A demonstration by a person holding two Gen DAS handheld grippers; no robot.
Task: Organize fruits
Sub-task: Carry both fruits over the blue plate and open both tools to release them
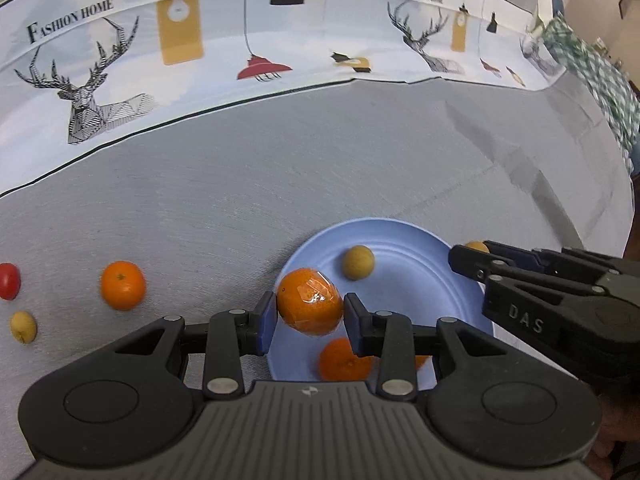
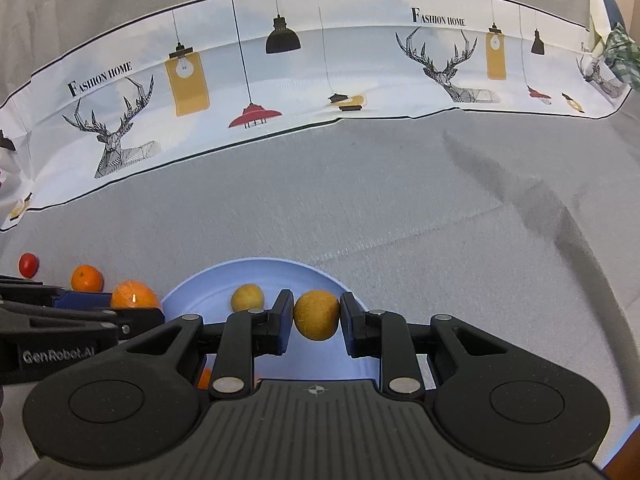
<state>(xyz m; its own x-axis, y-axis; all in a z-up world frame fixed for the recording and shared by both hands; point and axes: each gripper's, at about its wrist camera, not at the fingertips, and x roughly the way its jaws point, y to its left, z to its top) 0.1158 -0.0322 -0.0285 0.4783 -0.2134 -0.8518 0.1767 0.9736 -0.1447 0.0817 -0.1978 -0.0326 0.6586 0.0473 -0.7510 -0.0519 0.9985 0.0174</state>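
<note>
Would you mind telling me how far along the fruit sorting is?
Done: a small yellow fruit and an orange lie on the blue plate. In hand: the left claw grips a wrapped orange; the right claw grips a yellow fruit. Left on the cloth: another orange, a red fruit, a yellow one.

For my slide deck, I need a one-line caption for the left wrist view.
Left gripper carries a wrapped orange over the blue plate.

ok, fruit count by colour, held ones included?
orange fruit: 3 (the orange sliver behind the left gripper may be a fourth)
yellow fruit: 3
red fruit: 1
total: 7
</note>
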